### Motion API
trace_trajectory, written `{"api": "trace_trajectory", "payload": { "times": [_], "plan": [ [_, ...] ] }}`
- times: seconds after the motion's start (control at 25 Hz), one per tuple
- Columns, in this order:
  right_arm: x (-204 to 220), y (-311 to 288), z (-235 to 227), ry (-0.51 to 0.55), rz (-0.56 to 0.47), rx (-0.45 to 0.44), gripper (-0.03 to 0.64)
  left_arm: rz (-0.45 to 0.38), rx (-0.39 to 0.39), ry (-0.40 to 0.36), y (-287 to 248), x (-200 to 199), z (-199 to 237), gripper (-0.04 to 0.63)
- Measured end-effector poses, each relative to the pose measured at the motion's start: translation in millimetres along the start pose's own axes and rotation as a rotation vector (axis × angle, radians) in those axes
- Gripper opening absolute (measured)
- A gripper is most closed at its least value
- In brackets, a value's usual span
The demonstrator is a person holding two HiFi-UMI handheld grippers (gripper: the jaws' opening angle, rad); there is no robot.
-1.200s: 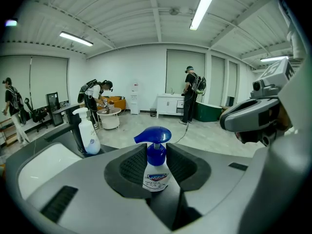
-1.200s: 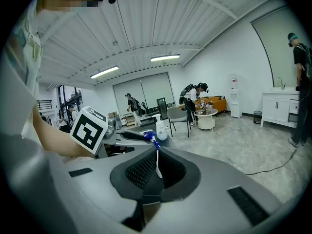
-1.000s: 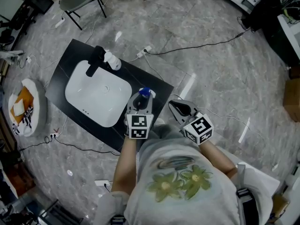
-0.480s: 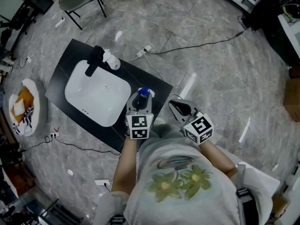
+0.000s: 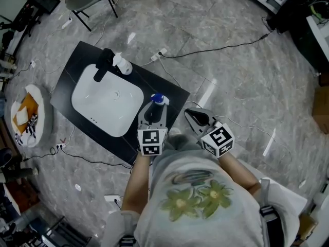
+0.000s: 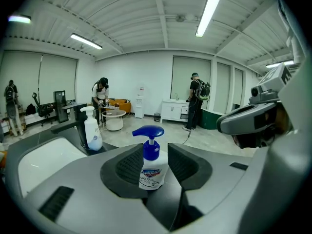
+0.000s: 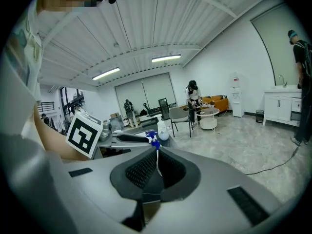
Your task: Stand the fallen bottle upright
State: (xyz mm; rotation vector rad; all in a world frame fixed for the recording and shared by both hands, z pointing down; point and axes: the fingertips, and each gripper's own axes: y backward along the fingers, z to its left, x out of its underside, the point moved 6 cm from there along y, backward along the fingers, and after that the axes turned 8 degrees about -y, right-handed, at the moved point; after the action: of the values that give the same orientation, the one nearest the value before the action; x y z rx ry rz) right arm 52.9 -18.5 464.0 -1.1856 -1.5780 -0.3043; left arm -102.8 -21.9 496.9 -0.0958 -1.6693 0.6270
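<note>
Widening by a notch, the jaws of the left gripper have just been opening, and in the head view its marker cube is sitting slightly lower in the frame than a second ago. The clear plastic pump bottle with the blue head is staying where it was. It is standing upright between the two dark pads at the middle of the frame, base on the black slab counter. From the left gripper view the pads are flanking the bottle closely, and I judge they are no longer squeezing it. That would mean the bottle is already up, with only the letting-go and backing-off left.

The right gripper is hanging just right of centre with its jaws all but closed and nothing in them.

As for room, the bottle is standing close to the counter's right-hand corner, near the lower-right edge, so a nudge that way could tip it onto the grey marbled floor. The white oval basin is lying to the left, with a black tap and a white pump bottle well away at upper left. The way back toward the person looks free.
</note>
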Motion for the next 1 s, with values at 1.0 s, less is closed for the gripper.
{"api": "trace_trajectory", "payload": {
  "times": [1.0],
  "plan": [
    [20, 17, 67, 0.076, 0.006, -0.05, 0.041, -0.063, 0.023, 0.013, 105, 7, -35, 0.018]
  ]
}}
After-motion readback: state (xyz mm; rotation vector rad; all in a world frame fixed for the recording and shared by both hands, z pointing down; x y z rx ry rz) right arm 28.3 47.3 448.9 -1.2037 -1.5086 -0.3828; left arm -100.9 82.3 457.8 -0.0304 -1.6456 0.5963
